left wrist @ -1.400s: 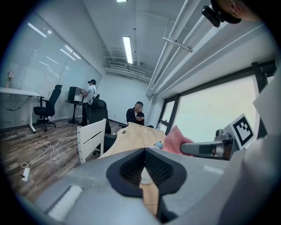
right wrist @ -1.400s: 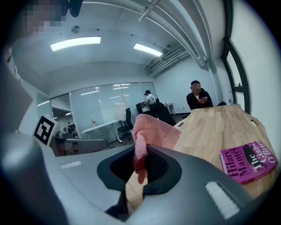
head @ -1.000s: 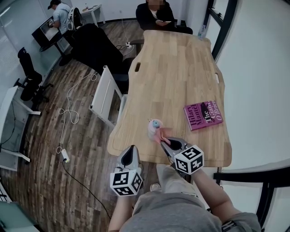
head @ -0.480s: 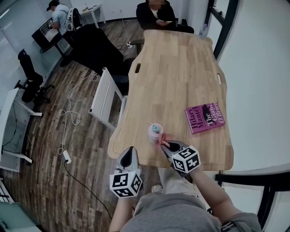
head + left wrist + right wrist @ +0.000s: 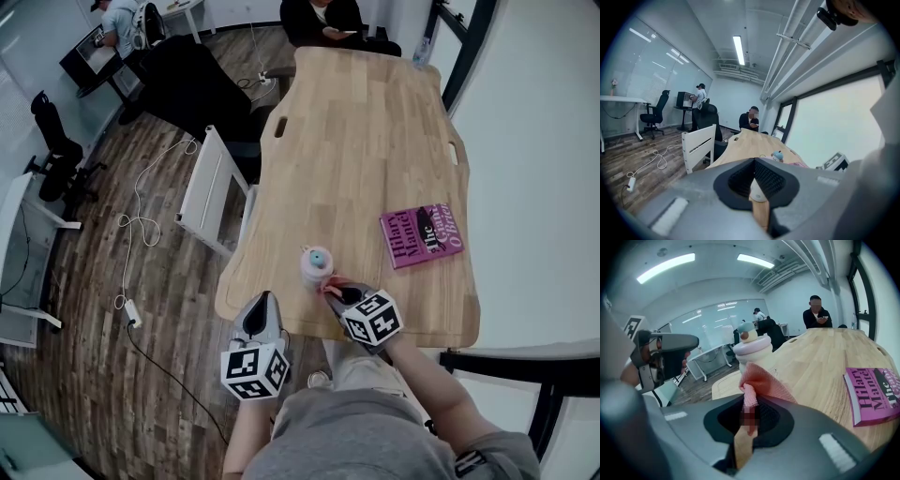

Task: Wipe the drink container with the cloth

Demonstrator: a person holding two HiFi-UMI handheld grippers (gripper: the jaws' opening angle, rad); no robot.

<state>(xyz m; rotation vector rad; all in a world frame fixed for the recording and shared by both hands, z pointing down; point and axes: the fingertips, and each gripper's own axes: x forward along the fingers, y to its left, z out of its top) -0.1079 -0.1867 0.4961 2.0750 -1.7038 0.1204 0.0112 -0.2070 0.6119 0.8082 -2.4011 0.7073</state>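
Near the desk (image 5: 366, 141) edge, right claw (image 5: 330, 291) is clamped on the pink cloth (image 5: 761, 380), right up against the drink bottle (image 5: 316, 265); left claw (image 5: 264, 302) is closed, empty.

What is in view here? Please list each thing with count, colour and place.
table: one, light wood, centre
drink container: one, pink-white, blue cap, upright near the table's near edge
cloth: one, pink, by the drink container, in the right gripper
book: one, magenta, flat on the table's right side
chair: one, white, left of the table
people: two, one in black at the table's far end, one at a far-left desk
left gripper: one, grey, shut and empty, by the table's near-left corner
right gripper: one, grey, shut on the cloth
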